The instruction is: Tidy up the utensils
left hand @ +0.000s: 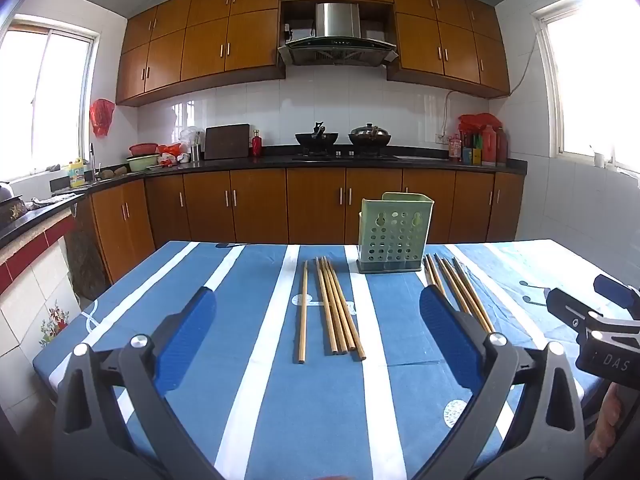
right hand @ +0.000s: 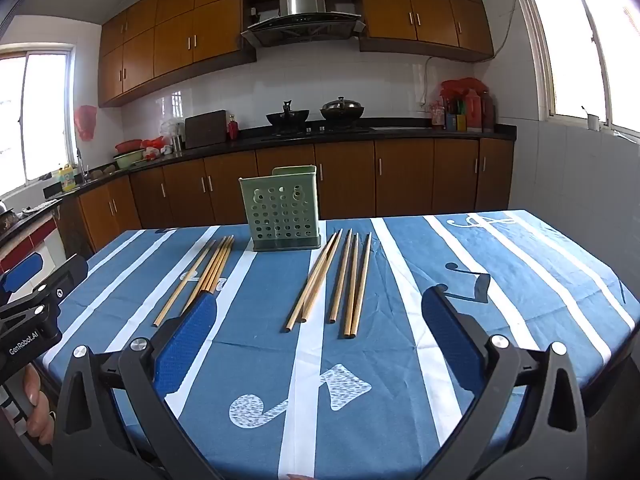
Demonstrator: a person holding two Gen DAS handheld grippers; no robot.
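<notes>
We see a green perforated utensil holder [right hand: 285, 216] standing upright near the far edge of the table, on the blue-and-white striped tablecloth [right hand: 400, 360]. Taking that holder as our landmark, 2 groups of wooden chopsticks lie flat on the cloth, both nearer to us than it is. The left chopstick group [left hand: 334, 306] lies to its left: 1 stick a little apart, the others bunched and touching. The right chopstick group [right hand: 336, 280] lies to its right, 5 sticks fanned slightly. We hold the left gripper [left hand: 318, 330] above the near part of the table, its jaws spread wide with nothing between the blue pads. The right gripper [right hand: 320, 332] hovers likewise, jaws wide and empty. Beyond the holder we see brown kitchen cabinets [right hand: 344, 176] along the wall.
</notes>
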